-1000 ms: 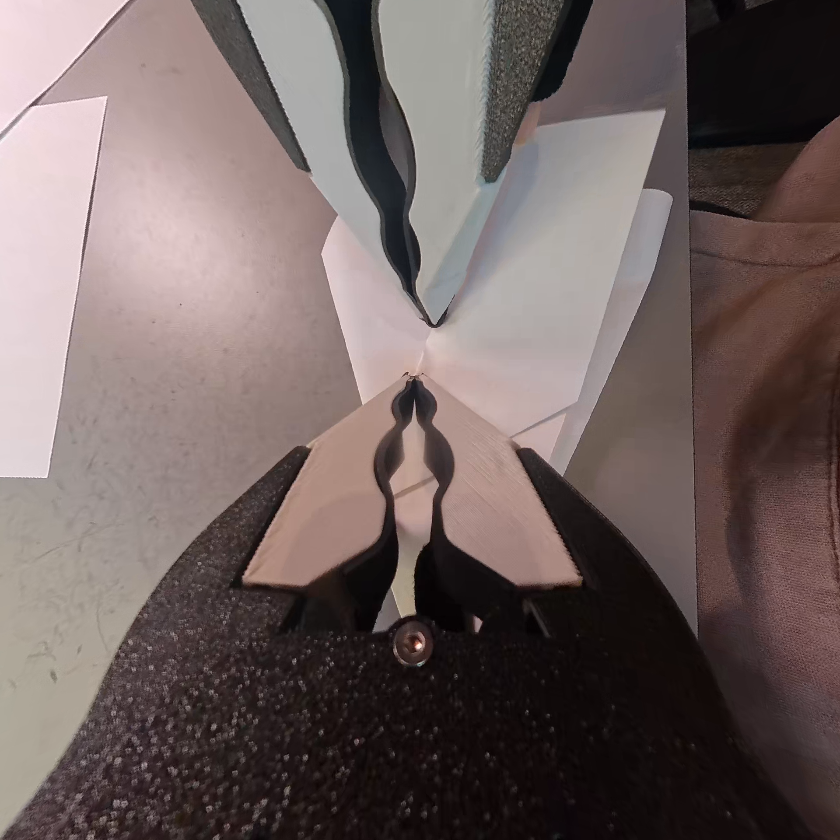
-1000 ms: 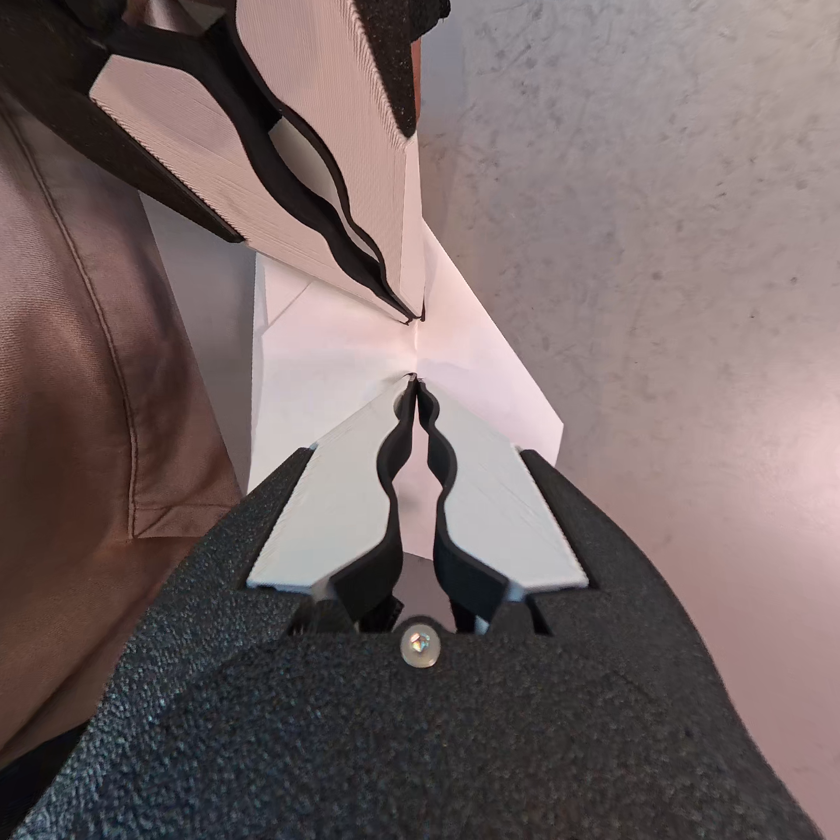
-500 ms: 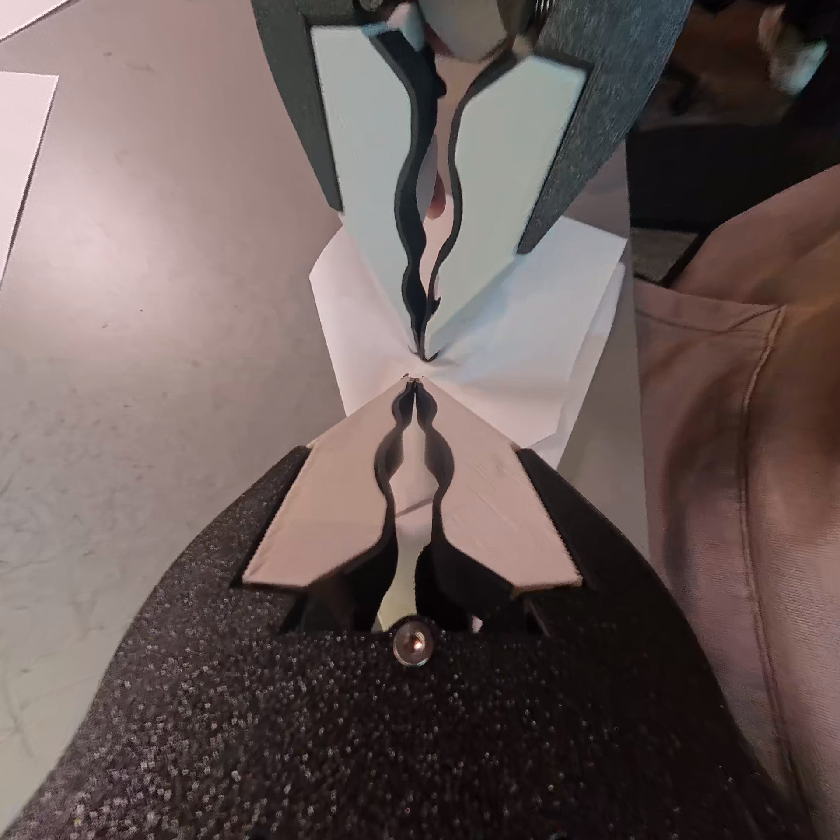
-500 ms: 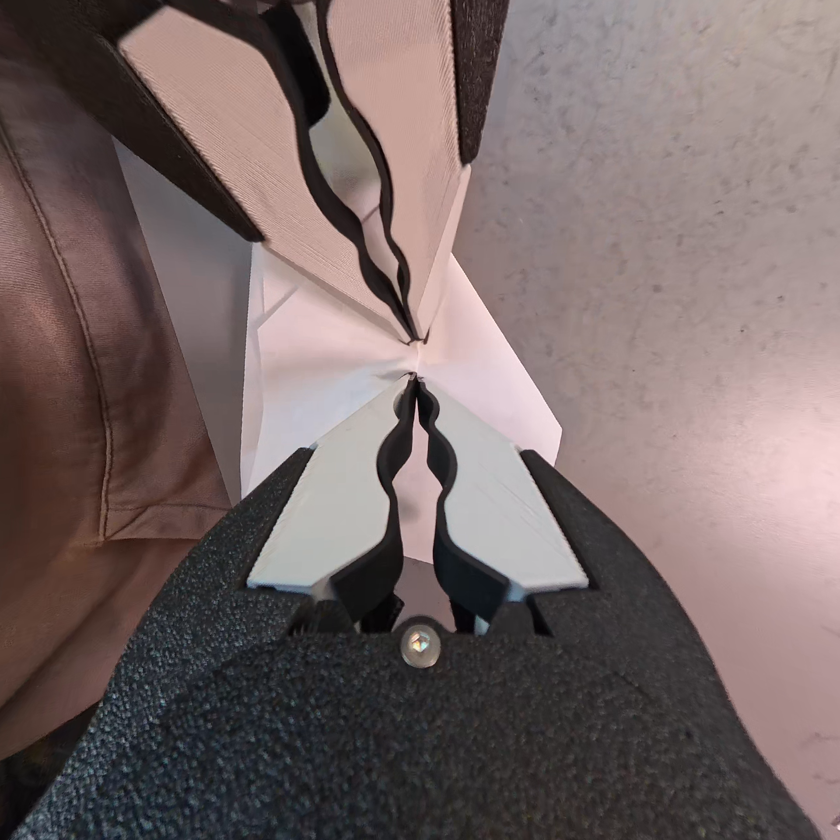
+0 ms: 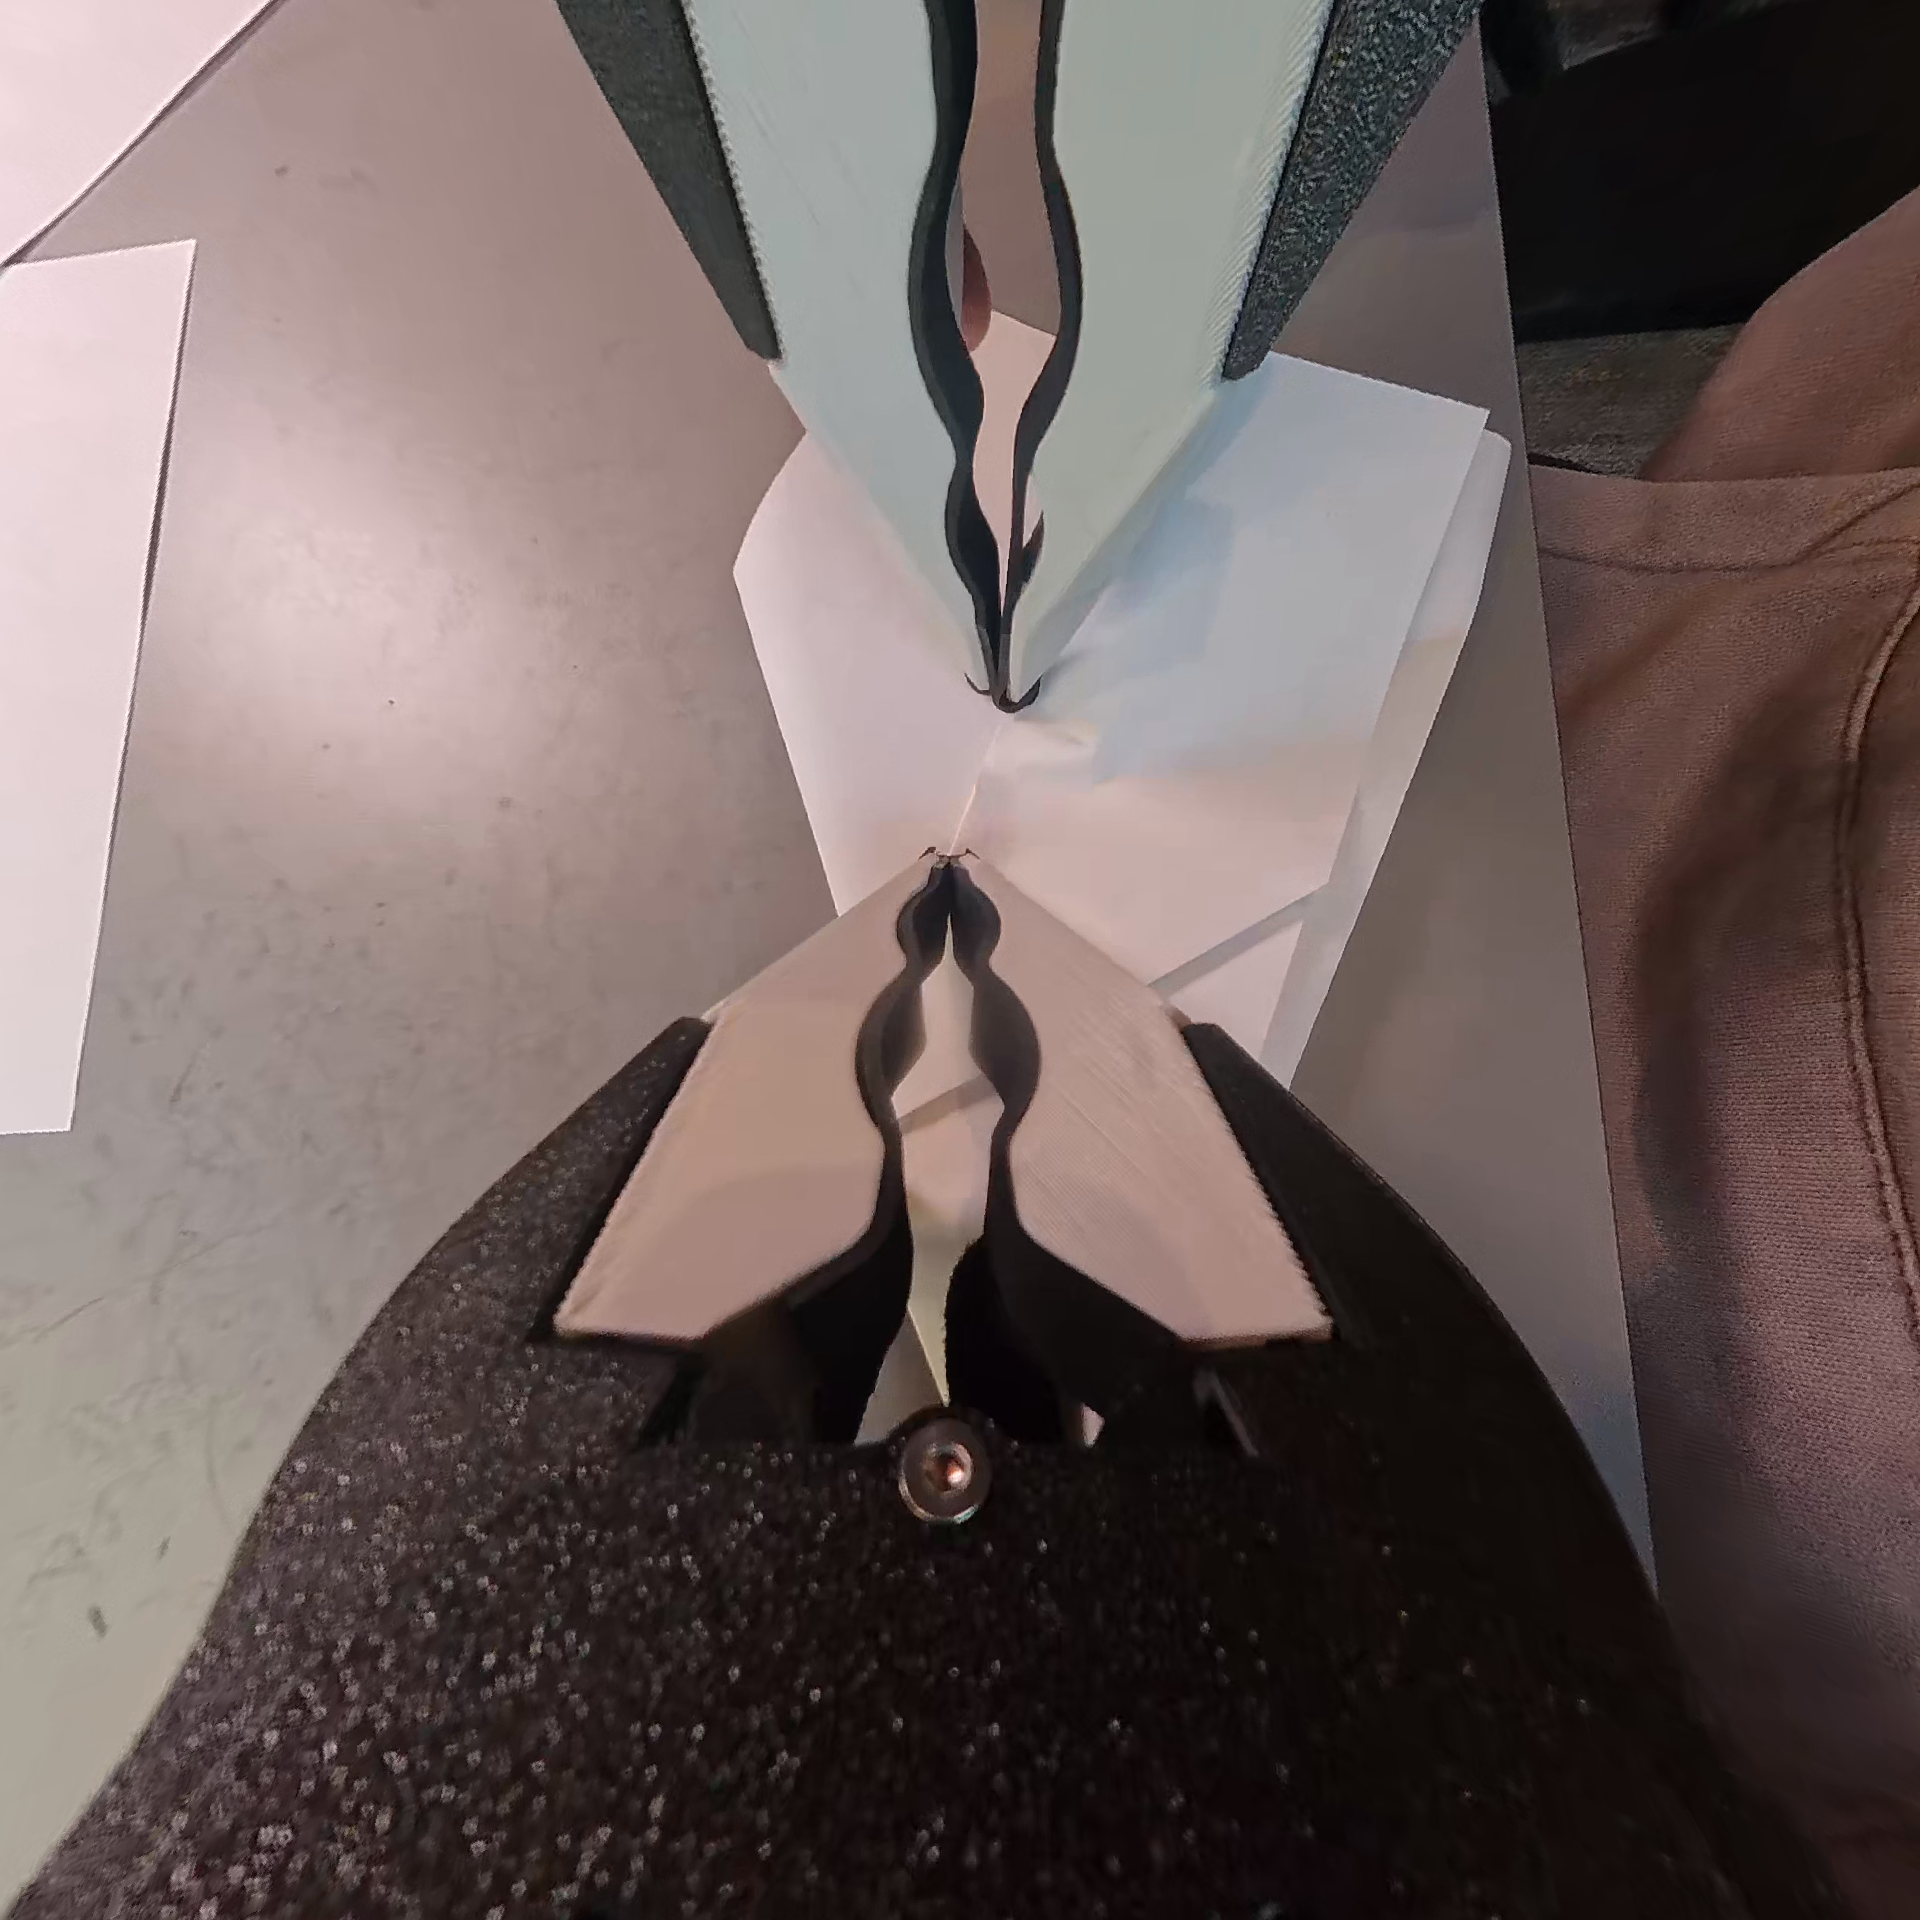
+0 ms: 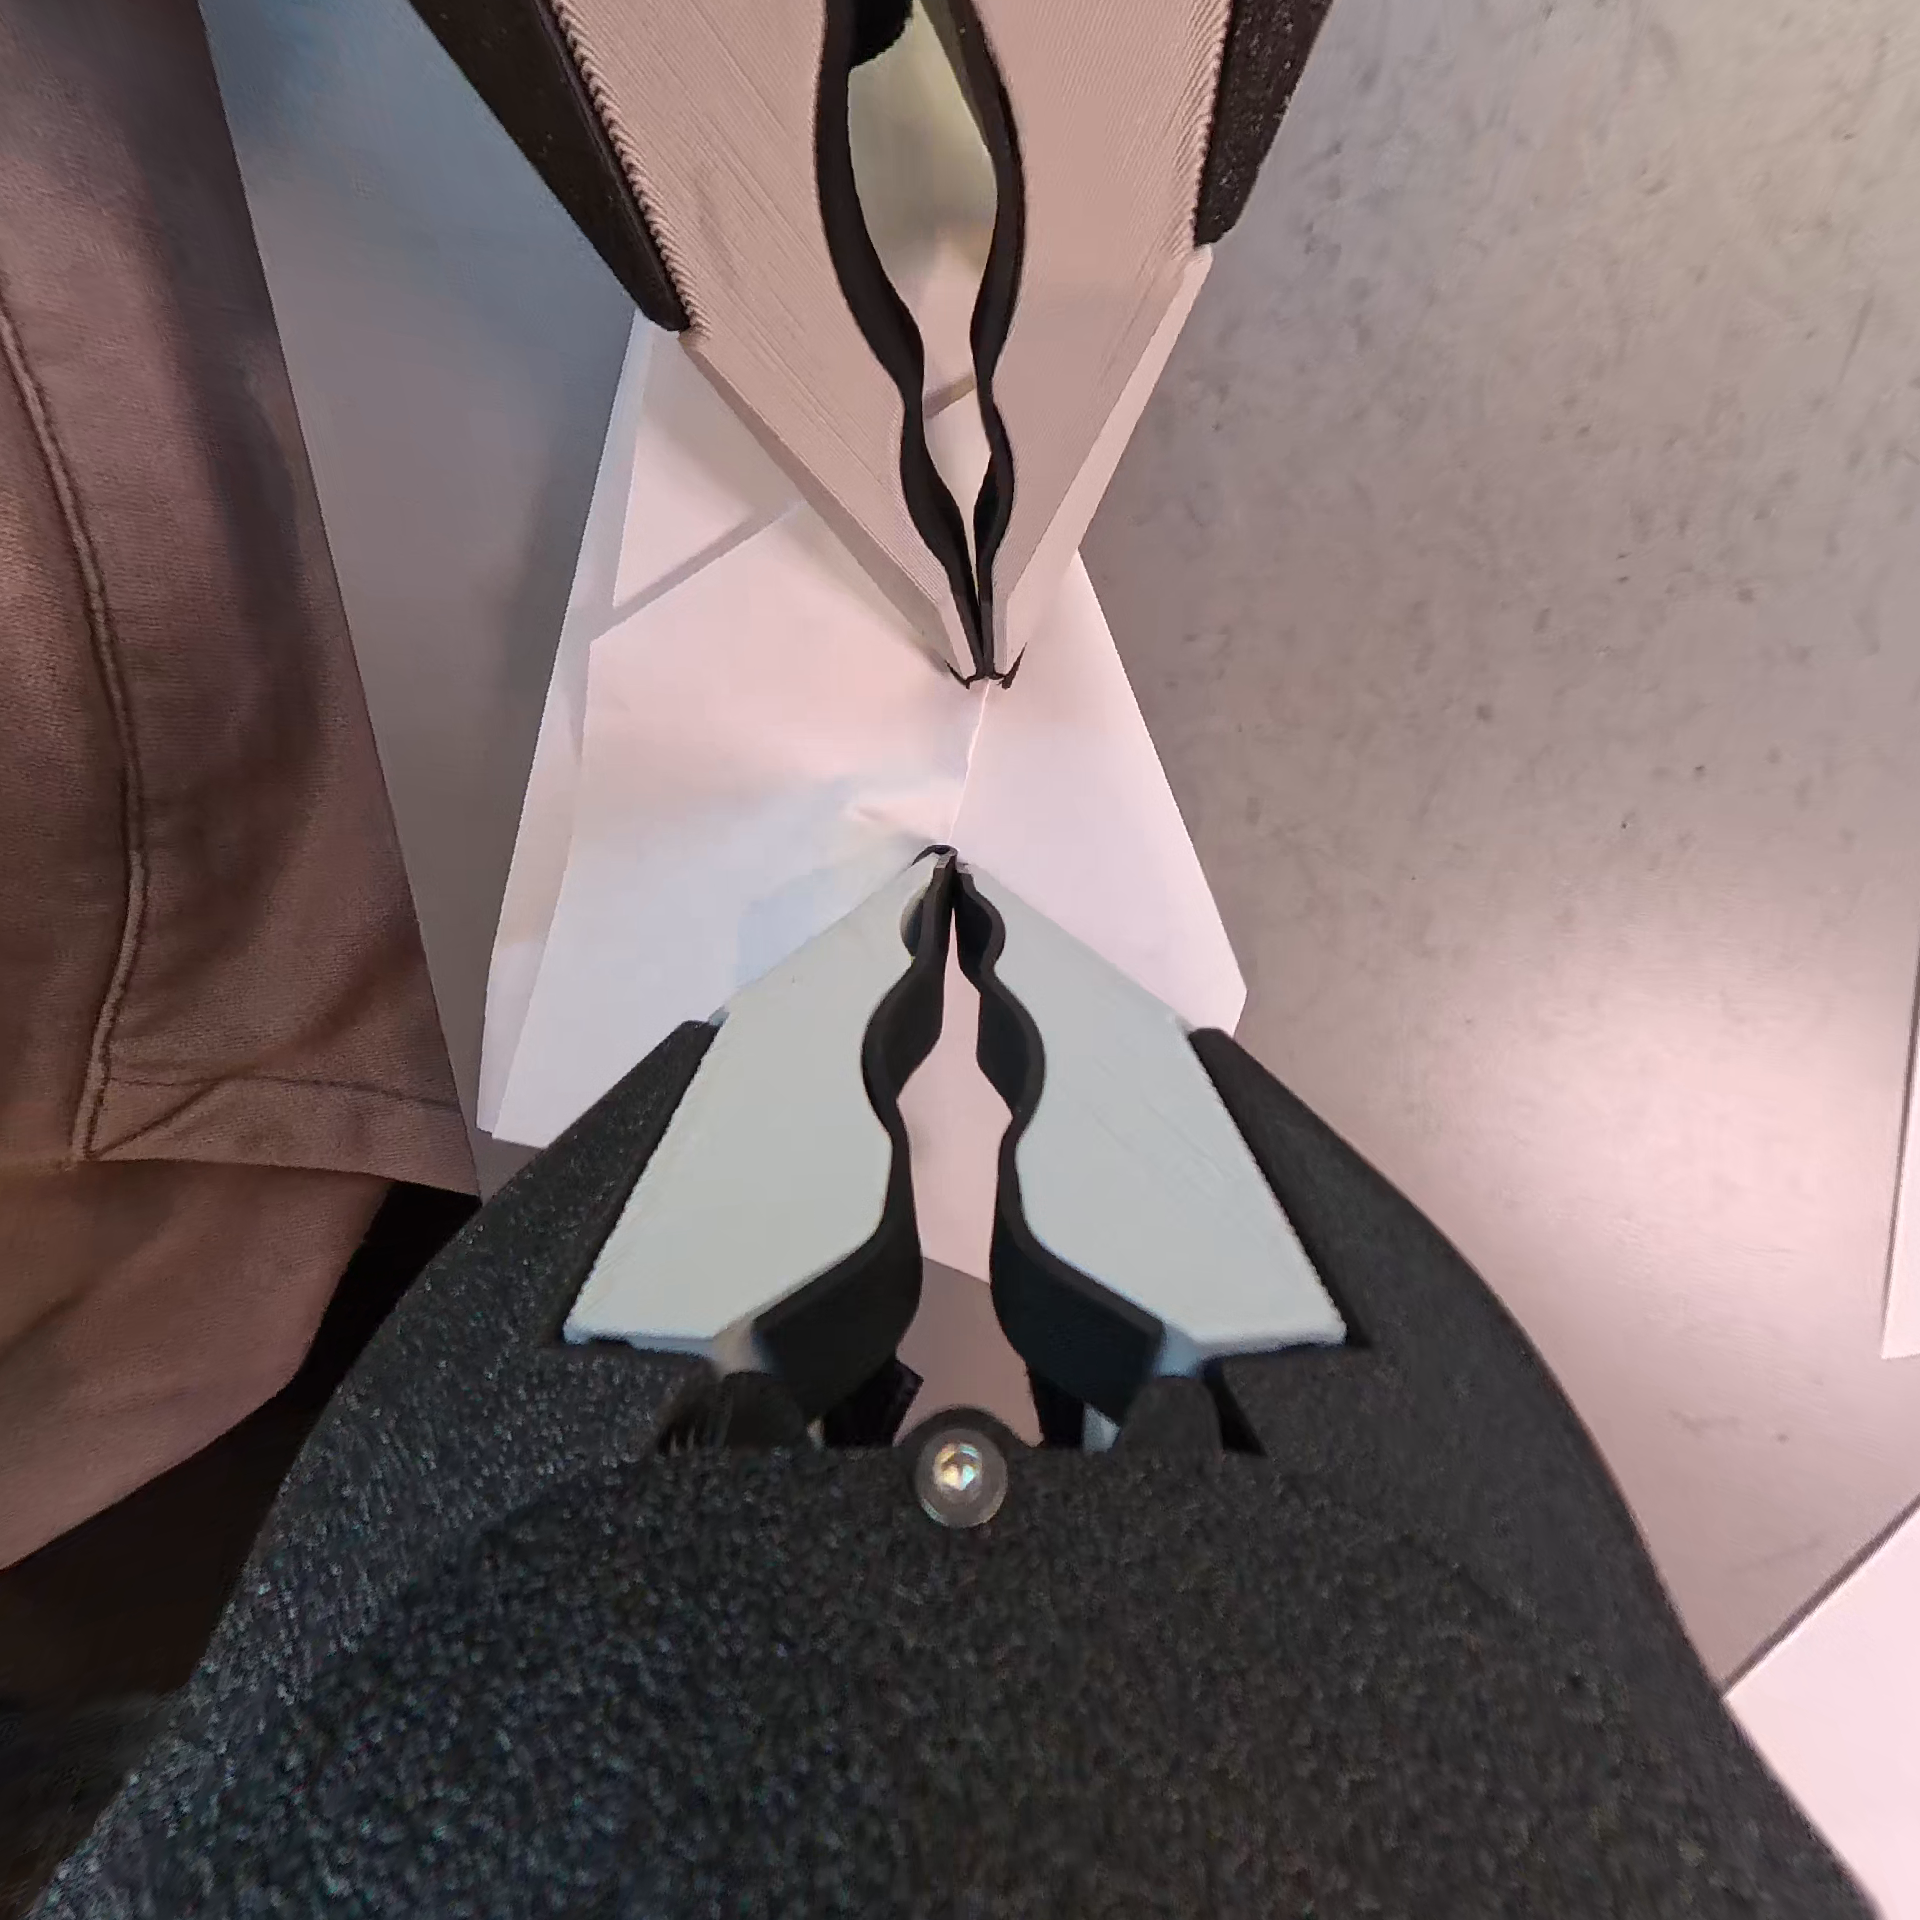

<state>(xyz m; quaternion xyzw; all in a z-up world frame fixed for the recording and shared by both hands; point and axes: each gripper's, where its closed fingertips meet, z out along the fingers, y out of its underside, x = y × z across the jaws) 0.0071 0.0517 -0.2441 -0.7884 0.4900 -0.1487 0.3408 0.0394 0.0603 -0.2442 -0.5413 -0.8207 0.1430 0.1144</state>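
- Left wrist view: the left gripper (image 5: 951, 857) is pinched closed on the folded white paper (image 5: 1195, 790), facing the right gripper (image 5: 1003, 698); one loose sheet (image 5: 83, 675) lies on the grey table (image 5: 436, 644); brown garment (image 5: 1745, 831) at right.
- Right wrist view: the right gripper (image 6: 945, 857) is clamped on the paper's (image 6: 748, 748) crease; two sheet edges (image 6: 1907, 1226) show at right.

Left tool (image 5: 951, 868): beige fingers, black speckled body, silver screw; right tool (image 6: 945, 862): pale blue.
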